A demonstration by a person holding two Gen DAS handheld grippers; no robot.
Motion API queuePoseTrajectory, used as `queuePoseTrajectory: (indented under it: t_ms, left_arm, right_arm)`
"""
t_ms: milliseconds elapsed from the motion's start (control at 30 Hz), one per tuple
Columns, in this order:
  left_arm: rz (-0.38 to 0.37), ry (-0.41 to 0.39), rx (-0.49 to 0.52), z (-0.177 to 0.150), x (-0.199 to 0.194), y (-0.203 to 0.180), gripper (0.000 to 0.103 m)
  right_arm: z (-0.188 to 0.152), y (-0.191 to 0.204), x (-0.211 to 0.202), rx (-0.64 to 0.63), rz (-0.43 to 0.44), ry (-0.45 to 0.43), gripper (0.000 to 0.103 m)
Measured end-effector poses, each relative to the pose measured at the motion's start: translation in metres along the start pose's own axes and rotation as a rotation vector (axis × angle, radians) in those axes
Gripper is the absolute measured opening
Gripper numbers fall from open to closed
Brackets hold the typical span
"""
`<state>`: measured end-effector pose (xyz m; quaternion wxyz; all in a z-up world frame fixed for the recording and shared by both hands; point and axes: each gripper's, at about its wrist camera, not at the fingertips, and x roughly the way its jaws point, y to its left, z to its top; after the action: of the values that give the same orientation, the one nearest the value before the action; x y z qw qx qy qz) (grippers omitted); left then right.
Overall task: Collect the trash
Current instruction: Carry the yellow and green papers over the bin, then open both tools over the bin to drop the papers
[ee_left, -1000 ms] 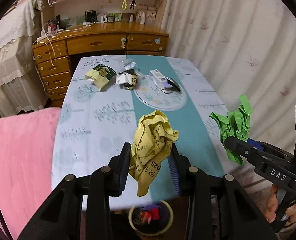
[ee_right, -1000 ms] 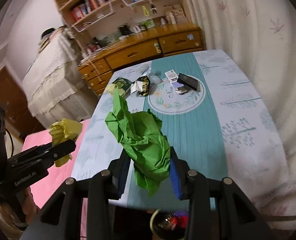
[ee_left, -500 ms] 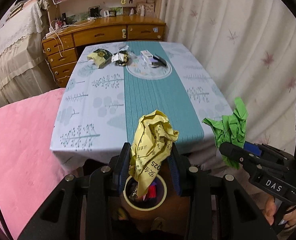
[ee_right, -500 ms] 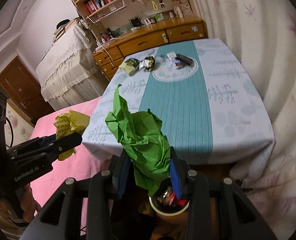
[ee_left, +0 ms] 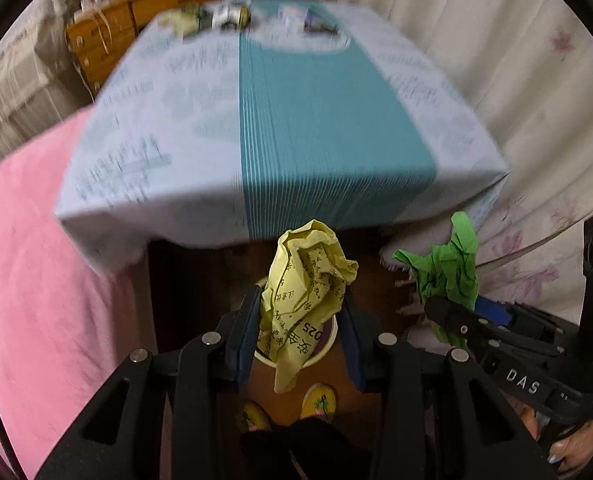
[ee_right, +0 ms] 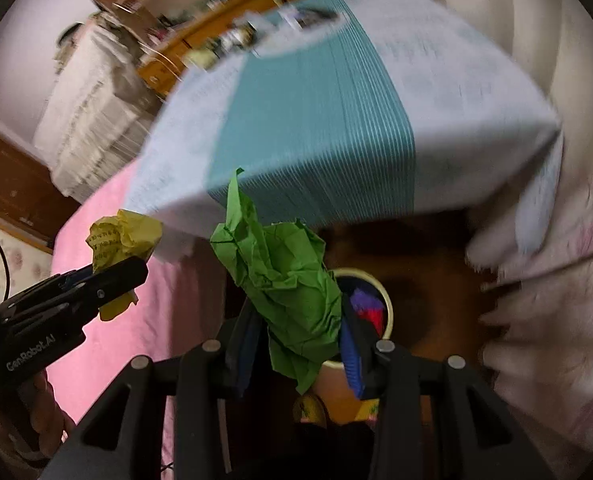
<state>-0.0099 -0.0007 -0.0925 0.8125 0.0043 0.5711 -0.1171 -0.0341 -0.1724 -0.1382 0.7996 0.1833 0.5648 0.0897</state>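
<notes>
My left gripper is shut on a crumpled yellow paper, held over a round waste bin on the floor in front of the table. My right gripper is shut on a crumpled green paper, held above the same bin, which holds coloured scraps. In the left wrist view the green paper shows to the right. In the right wrist view the yellow paper shows to the left. Several pieces of trash lie blurred at the table's far end.
The table has a pale and teal cloth. A pink bed is on the left, a curtain on the right, a wooden desk behind. My feet in yellow slippers stand by the bin.
Both grippers have pulled back from the table and tipped downward toward the floor. The bin is now directly under the two papers. The view is blurred by motion.
</notes>
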Motion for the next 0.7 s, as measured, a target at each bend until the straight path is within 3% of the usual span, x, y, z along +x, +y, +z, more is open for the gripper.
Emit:
queuePoseTrajectory:
  t_ms: [267, 500, 533, 633, 700]
  left_arm:
    - [-0.030, 0.070, -0.034, -0.041, 0.137, 0.033, 0.036]
    - [-0.027, 0.113, -0.037, -0.074, 0.253, 0.059, 0.039]
    - [-0.028, 0.112, -0.039, -0.078, 0.267, 0.062, 0.043]
    - [-0.004, 0.150, -0.049, -0.087, 0.306, 0.071, 0.074]
    - [-0.017, 0.168, -0.065, -0.092, 0.329, 0.078, 0.074]
  right_arm:
    - [-0.040, -0.036, 0.130, 0.099, -0.066, 0.070, 0.037]
    - [-0.063, -0.066, 0.240, 0.146, -0.075, 0.109, 0.037]
    - [-0.066, -0.071, 0.258, 0.154, -0.071, 0.117, 0.039]
    - [-0.074, -0.087, 0.297, 0.182, -0.074, 0.136, 0.040]
    - [-0.079, -0.094, 0.315, 0.170, -0.106, 0.125, 0.043]
